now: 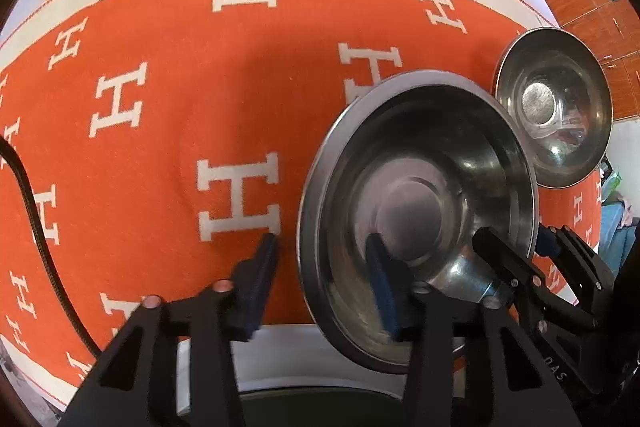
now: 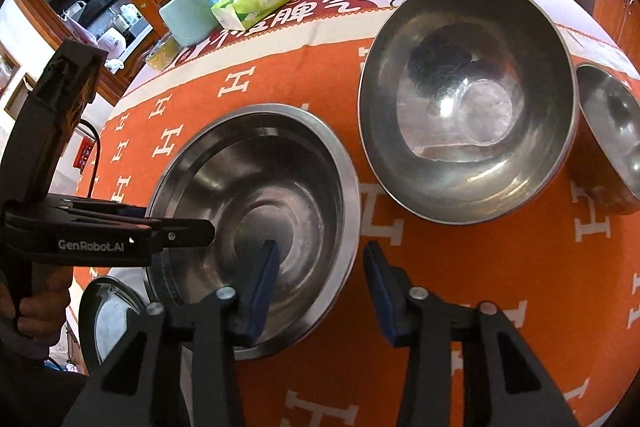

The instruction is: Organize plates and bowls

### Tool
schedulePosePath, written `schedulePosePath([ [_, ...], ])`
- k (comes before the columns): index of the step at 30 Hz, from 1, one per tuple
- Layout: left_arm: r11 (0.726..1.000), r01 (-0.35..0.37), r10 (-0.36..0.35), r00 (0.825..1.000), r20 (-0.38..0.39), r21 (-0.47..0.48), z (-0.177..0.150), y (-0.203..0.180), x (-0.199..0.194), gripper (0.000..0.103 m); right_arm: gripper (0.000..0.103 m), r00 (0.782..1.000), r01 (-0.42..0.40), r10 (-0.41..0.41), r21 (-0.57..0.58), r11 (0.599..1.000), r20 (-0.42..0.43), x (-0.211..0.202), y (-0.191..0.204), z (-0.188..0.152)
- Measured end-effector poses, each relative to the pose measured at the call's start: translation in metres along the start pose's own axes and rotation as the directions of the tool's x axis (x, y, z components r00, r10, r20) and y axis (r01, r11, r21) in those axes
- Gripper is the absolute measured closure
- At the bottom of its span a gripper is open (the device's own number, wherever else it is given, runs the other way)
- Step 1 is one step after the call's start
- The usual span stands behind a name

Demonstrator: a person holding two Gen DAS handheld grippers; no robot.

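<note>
Steel bowl [image 2: 256,219] at the table's near edge, straddled by both wide-open, empty tools: left gripper [image 1: 324,283], right gripper [image 2: 320,283]. Bare orange cloth [image 1: 160,147] lies leftward; larger bowl [image 2: 468,103] just beyond.

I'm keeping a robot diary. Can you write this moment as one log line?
left gripper: open, straddling near bowl rim | right gripper: open, straddling same rim | middle bowl, far bowl: on table
</note>
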State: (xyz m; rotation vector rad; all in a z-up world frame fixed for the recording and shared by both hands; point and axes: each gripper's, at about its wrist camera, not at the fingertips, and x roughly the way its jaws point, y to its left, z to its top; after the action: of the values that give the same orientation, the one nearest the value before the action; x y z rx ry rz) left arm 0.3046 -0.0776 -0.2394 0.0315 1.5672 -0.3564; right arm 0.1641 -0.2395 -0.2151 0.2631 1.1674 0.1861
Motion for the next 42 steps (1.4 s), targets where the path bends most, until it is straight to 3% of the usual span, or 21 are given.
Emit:
schedulePosePath([
  [7,0.999,0.045,-0.045,0.999,-0.024,-0.017,0.001,-0.004,0.009,0.082,0.078,1.000,-0.002,0.002,-0.025,1.000,0.007,-0.001,0.003,0.001],
  [10,0.999,0.037,-0.037,0.999,-0.020,-0.022,0.000,-0.005,0.010,0.084,0.080,1.000,0.001,-0.001,-0.026,1.000,0.006,0.000,0.002,0.001],
  [27,0.998,0.065,-0.065,0.997,0.045,-0.003,-0.016,-0.011,-0.012,0.084,0.082,0.996,0.040,-0.037,-0.035,0.999,0.086,-0.020,0.005,0.000],
  [42,0.987,0.157,-0.158,0.964,0.213,0.020,-0.061,-0.010,-0.067,0.084,0.082,0.974,0.090,-0.069,-0.092,0.992,0.215,-0.066,0.025,-0.016],
])
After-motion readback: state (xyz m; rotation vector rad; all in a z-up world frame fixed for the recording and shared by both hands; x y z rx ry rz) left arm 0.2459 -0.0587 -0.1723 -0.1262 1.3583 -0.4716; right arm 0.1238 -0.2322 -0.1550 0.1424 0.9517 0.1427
